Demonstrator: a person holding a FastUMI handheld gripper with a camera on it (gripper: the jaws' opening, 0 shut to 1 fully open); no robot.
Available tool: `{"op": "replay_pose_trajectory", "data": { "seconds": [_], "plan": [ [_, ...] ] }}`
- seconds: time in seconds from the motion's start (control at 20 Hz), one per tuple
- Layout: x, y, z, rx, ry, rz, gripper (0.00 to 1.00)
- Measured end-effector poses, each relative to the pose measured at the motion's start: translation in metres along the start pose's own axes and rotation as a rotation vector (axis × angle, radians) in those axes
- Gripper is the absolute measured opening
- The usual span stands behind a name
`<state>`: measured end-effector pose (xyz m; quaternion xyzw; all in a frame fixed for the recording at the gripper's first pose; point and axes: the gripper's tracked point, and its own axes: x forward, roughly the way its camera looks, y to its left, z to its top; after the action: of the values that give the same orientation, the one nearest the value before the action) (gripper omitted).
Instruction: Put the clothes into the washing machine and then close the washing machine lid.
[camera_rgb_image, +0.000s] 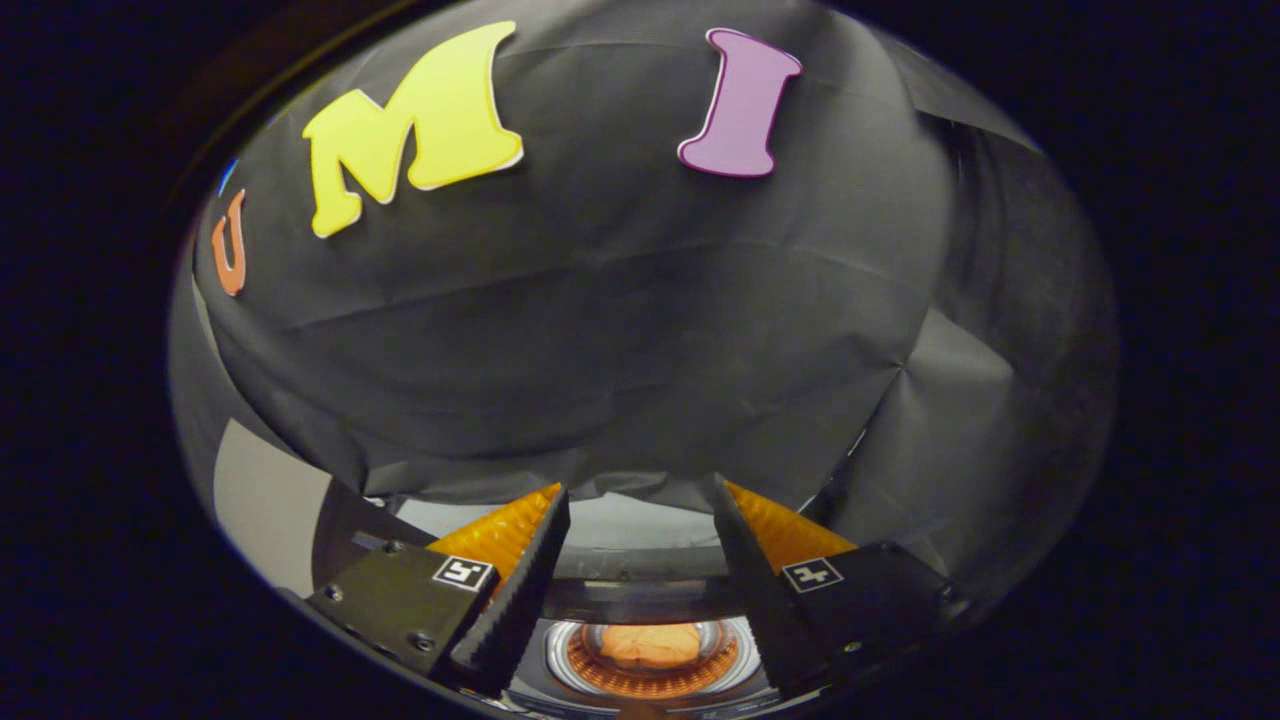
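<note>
My gripper is open, with a wide gap between its two fingers and nothing held. Below and between the fingers I look down into the round drum of the washing machine. An orange-tan bundle of clothes lies inside the drum. A dark band of the machine's top runs across between the fingers, just beyond the drum opening. The lid itself I cannot make out.
The booth's black cloth wall hangs close ahead, beyond the fingertips. A pale surface shows under its lower hem, and a light grey panel stands to the left.
</note>
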<state>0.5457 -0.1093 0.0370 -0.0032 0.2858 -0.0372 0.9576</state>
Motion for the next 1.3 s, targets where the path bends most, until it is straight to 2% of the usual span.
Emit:
{"op": "replay_pose_trajectory", "data": {
  "seconds": [0.2, 0.6, 1.3],
  "plan": [
    [0.008, -0.002, -0.011, 0.014, 0.037, -0.001, 0.9],
    [0.006, -0.004, -0.014, -0.021, -0.004, 0.014, 0.91],
    [-0.017, -0.003, -0.024, -0.029, -0.218, 0.037, 0.91]
  ]
}}
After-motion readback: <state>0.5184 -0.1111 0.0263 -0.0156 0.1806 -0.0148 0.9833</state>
